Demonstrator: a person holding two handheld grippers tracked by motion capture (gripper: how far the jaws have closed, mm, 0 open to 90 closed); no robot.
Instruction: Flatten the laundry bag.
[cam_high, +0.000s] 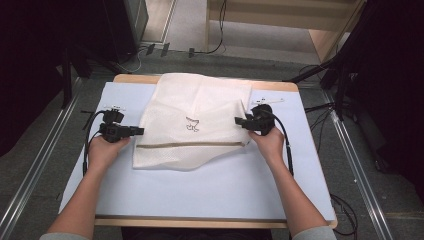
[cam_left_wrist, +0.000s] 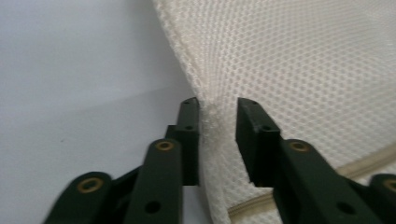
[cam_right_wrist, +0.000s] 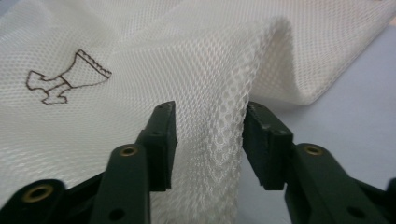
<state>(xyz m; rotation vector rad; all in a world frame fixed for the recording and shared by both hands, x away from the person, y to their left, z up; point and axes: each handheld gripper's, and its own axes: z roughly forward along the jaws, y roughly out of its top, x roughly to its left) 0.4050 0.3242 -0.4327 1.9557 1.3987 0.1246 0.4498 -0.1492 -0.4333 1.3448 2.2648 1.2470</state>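
Both forearms stretched forward, left gripper and right gripper pointing inward at each other, fingers parted.

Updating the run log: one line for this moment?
left gripper: open, astride mesh bag left edge | right gripper: open, astride right fold | bag on table

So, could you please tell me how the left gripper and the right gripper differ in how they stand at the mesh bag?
The left gripper sits at the left edge of the mesh bag, the right gripper at its right edge. The left straddles a thin flat edge that touches one pad; the right straddles a raised, puffed fold with slack either side. The left points right, the right points left. Both are open, with mesh between the jaws.
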